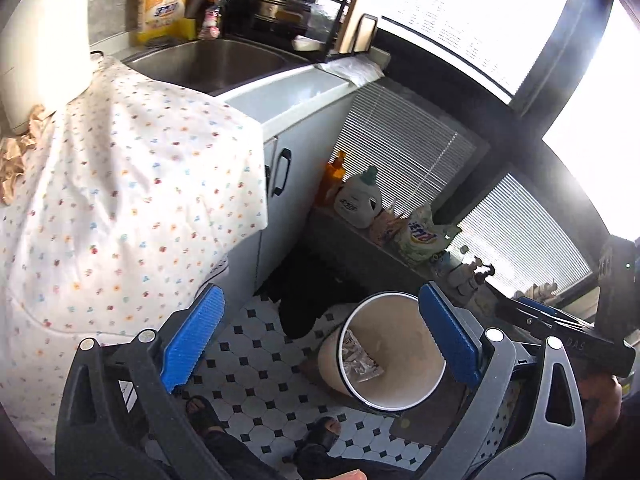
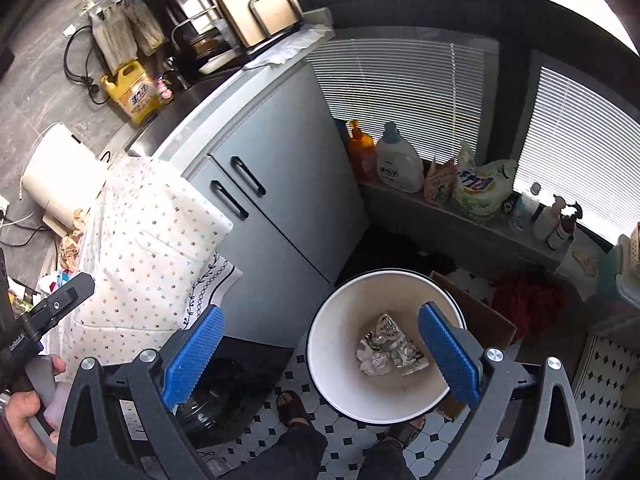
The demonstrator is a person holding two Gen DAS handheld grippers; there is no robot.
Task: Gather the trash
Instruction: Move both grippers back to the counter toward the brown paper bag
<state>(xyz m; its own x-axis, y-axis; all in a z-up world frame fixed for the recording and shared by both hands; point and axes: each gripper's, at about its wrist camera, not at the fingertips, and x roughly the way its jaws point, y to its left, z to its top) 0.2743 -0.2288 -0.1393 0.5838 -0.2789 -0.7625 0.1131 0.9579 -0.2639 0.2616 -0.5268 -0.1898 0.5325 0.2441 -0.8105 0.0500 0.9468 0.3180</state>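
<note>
A cream waste bin [image 1: 400,356] with a dark rim stands on the tiled floor; it also shows in the right wrist view [image 2: 344,344]. Crumpled silvery wrappers [image 2: 394,350] lie at its bottom, seen in the left wrist view too [image 1: 360,354]. My left gripper [image 1: 320,340] is open and empty, held above the bin's left side. My right gripper [image 2: 320,350] is open and empty, right over the bin's mouth. The right gripper's body [image 1: 576,332] shows at the right of the left wrist view. The left gripper's body [image 2: 44,312] shows at the left of the right wrist view.
A table under a dotted white cloth [image 1: 128,200] is at left, with brown crumpled paper [image 1: 16,160] on it. A grey cabinet [image 2: 280,184] with a sink [image 1: 212,64] stands behind. Detergent bottles [image 2: 400,160] line the window ledge. A cardboard box [image 2: 480,320] sits behind the bin. My feet [image 2: 296,412] are on the floor.
</note>
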